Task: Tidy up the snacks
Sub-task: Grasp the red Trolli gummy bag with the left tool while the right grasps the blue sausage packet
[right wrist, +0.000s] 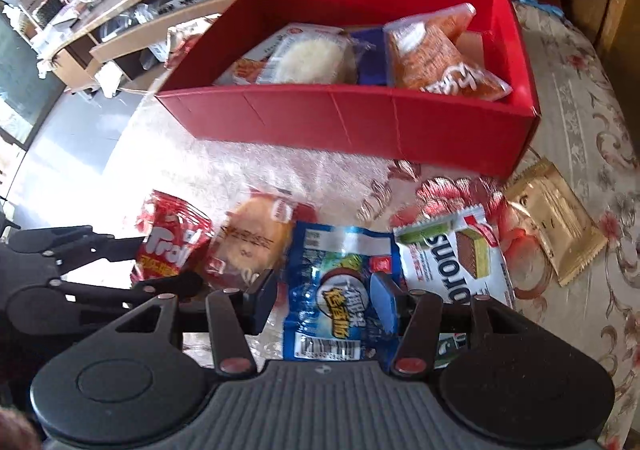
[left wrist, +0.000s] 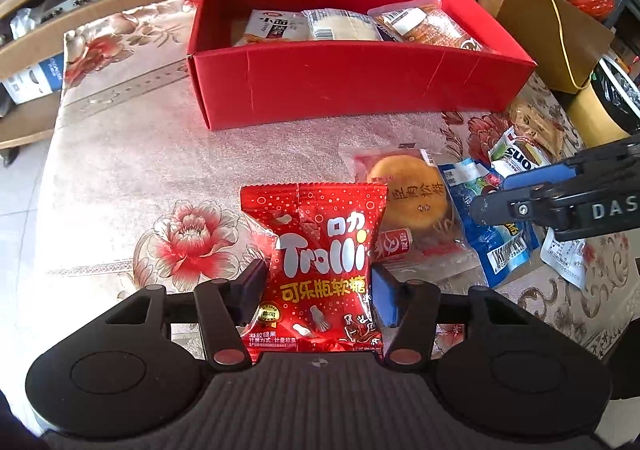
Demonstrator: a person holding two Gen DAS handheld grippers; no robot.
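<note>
A red Trolli gummy bag (left wrist: 324,250) stands upright between the fingers of my left gripper (left wrist: 318,294), whose pads press on both its sides. The right wrist view shows that gripper (right wrist: 164,260) at the left, closed around the same bag (right wrist: 172,234). My right gripper (right wrist: 324,302) points down over a blue snack packet (right wrist: 336,290); its jaws straddle the packet, and a sliver of cloth shows beside the left pad. Behind them stands the red box (left wrist: 360,85), holding several wrapped snacks.
A round cake in clear wrap (left wrist: 412,193) lies just right of the Trolli bag. A white wafer packet (right wrist: 452,258) and a gold sachet (right wrist: 556,226) lie further right. The floral tablecloth (left wrist: 140,169) ends at the left, with floor beyond. Shelves and cardboard boxes stand behind.
</note>
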